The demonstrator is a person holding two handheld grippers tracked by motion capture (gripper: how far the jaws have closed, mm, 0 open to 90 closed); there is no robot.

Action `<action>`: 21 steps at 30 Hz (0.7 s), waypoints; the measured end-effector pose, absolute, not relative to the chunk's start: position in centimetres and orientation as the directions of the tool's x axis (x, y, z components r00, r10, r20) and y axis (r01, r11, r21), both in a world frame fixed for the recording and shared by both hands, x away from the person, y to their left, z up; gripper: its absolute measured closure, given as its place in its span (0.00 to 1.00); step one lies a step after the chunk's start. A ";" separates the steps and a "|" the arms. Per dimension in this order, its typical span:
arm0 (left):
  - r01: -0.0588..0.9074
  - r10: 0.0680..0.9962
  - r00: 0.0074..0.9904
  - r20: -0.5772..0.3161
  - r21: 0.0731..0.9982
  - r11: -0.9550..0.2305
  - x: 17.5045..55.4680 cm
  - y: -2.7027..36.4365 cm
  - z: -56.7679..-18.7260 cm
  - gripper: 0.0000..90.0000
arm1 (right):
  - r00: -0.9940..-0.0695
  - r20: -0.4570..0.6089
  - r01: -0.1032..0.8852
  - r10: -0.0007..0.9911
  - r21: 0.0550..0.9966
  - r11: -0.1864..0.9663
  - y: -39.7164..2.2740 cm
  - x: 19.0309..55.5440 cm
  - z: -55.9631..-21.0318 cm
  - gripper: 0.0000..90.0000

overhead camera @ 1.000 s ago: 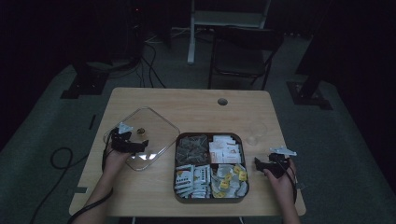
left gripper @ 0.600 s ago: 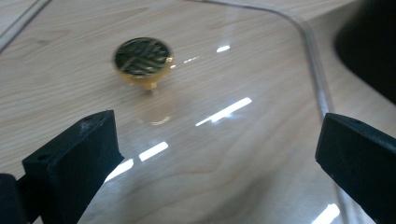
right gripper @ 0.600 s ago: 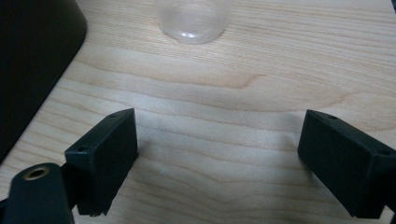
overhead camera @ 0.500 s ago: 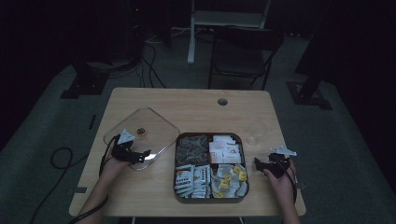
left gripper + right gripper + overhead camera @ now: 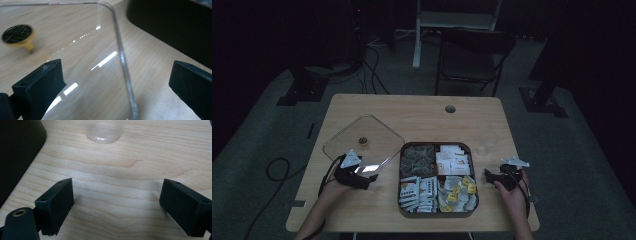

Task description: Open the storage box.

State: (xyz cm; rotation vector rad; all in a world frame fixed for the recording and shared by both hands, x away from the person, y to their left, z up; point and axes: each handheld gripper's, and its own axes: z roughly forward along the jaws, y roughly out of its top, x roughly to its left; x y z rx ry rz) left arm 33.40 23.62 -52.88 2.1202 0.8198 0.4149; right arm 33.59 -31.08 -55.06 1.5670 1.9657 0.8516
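A clear square lid (image 5: 363, 142) with a small gold knob (image 5: 362, 141) lies flat on the left half of a light wooden table (image 5: 422, 110), its right edge just beside a dark four-compartment tray (image 5: 436, 212). In the left gripper view the lid's rounded edge (image 5: 122, 60) runs up between the two black jaws, which stand wide apart and touch nothing; the knob (image 5: 18, 35) sits off to the upper left, and the tray's dark wall (image 5: 175, 27) rises at the upper right.

The left gripper (image 5: 368, 181) (held low at the lid's near corner) rests in the person's left hand (image 5: 332, 187), with its grey three-cornered plate on top.

The tray holds dark packets in its far-left compartment (image 5: 418, 159), white packets far right (image 5: 453, 161), white sachets near left (image 5: 417, 192) and yellow-and-white sachets near right (image 5: 456, 192).

Right of the tray, the right gripper (image 5: 487, 175) sits in the person's right hand (image 5: 512, 192) near the table's right edge, jaws pointing toward the tray. Its own view shows those jaws spread wide over bare wood, gripping nothing, with a small clear cup (image 5: 104, 130) ahead and the tray's corner (image 5: 17, 152) at left. From above, the cup (image 5: 485, 142) stands near the tray's far-right corner, apart from it.

A dark folding chair (image 5: 472, 55) stands beyond the table, and cables trail across the floor.
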 end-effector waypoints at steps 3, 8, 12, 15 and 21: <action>0.389 0.639 0.769 0.007 0.789 -0.476 32.6 23.0 -52.9 0.00 | -0.227 0.010 0.673 0.974 0.724 0.150 -31.1 33.6 -55.1 0.13; 0.383 0.594 0.804 0.013 0.753 -0.535 31.4 21.5 -53.1 0.00 | -0.249 0.010 0.668 0.968 0.726 0.164 -31.0 33.6 -55.1 0.14; 0.363 0.550 0.835 0.016 0.735 -0.572 30.6 20.5 -53.3 0.00 | -0.249 0.011 0.668 0.968 0.726 0.163 -31.0 33.6 -55.1 0.14; 0.348 0.524 0.851 0.013 0.735 -0.583 30.2 19.9 -53.3 0.00 | -0.249 0.011 0.669 0.968 0.725 0.164 -31.0 33.6 -55.0 0.14; 0.322 0.461 0.887 0.010 0.702 -0.635 29.6 18.8 -54.2 0.00 | -0.256 0.012 0.669 0.966 0.724 0.169 -31.1 33.5 -55.0 0.14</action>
